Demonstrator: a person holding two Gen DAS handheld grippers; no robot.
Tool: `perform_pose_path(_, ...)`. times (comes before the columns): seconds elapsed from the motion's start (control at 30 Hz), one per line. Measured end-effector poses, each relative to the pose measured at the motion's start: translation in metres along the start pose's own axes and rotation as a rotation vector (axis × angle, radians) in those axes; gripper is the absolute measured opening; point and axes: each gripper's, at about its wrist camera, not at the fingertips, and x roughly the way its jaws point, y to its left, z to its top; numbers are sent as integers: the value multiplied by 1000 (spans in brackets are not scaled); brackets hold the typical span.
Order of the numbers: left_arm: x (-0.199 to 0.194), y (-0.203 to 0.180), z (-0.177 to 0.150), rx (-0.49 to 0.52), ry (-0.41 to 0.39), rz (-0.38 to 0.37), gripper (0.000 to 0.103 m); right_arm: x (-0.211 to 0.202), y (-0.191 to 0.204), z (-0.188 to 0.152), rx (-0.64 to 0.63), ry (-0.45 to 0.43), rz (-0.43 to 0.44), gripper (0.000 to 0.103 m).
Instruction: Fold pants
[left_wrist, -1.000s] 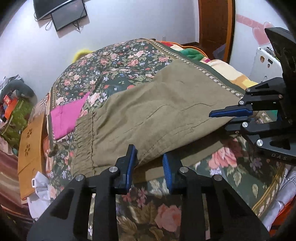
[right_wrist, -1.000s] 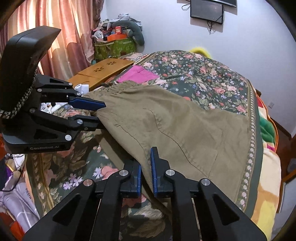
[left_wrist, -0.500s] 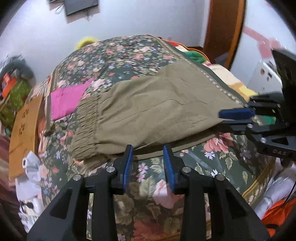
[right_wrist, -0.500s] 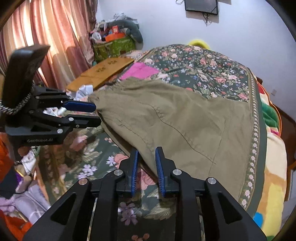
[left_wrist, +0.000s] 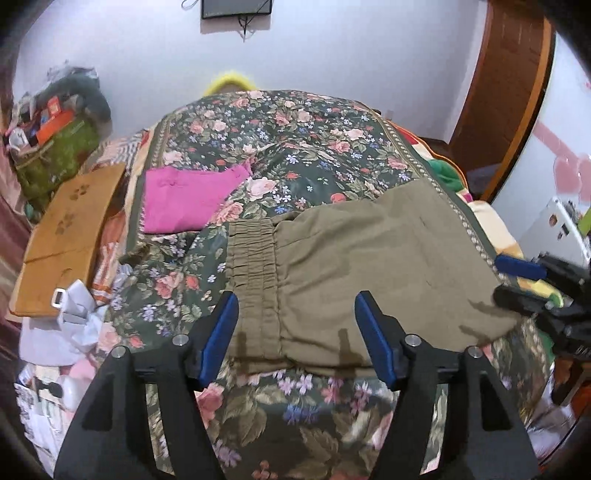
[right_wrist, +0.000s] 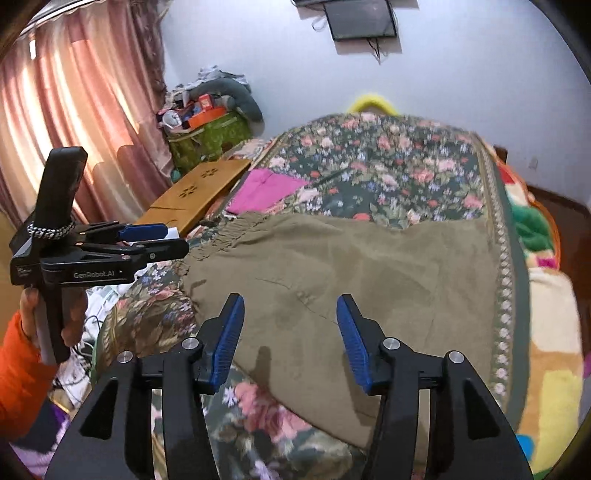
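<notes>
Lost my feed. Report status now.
Left gripper and right gripper opening, nothing pinched. Olive pants flat on the floral bedspread. Pink cloth clear.

I see olive-khaki pants (left_wrist: 369, 266) on a dark green bedspread (left_wrist: 295, 147) patterned with pink roses. A magenta cloth (left_wrist: 184, 201) lies on it too. My left gripper (left_wrist: 295, 332) and right gripper (right_wrist: 290, 336) are black with blue pads (right_wrist: 229, 339). The curtain (right_wrist: 74, 110) is pink, my sleeve (right_wrist: 18, 373) orange.

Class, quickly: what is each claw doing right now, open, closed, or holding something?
Left claw: opening, holding nothing; olive pants lie on the bed below.
Right claw: opening, holding nothing; above the pants.
</notes>
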Motion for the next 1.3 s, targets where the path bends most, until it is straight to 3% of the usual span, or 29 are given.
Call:
perform_pose_path(0.1, 16, 1, 5, -8, 25, -28, 67, 18, -4, -1, 29, 53, 9, 48)
perform_pose_path(0.27, 44, 1, 0, 7, 77, -3, 67, 45, -15, -18, 64, 166, 6, 53)
perform_pose_path(0.37, 60, 6, -12, 21, 115, 60, 67, 39, -22, -26, 72, 161, 0, 55)
perform_pose_path(0.57, 57, 21, -27, -7, 111, 64, 77, 13, -46, -43, 119, 164, -41, 56)
perform_pose_path(0.8, 52, 26, -36, -41, 105, 63, 78, -16, -80, -64, 235, 158, -81, 56)
perform_pose_path(1.3, 37, 31, -48, -52, 121, 120, 86, -49, -108, -88, 284, 163, -165, 56)
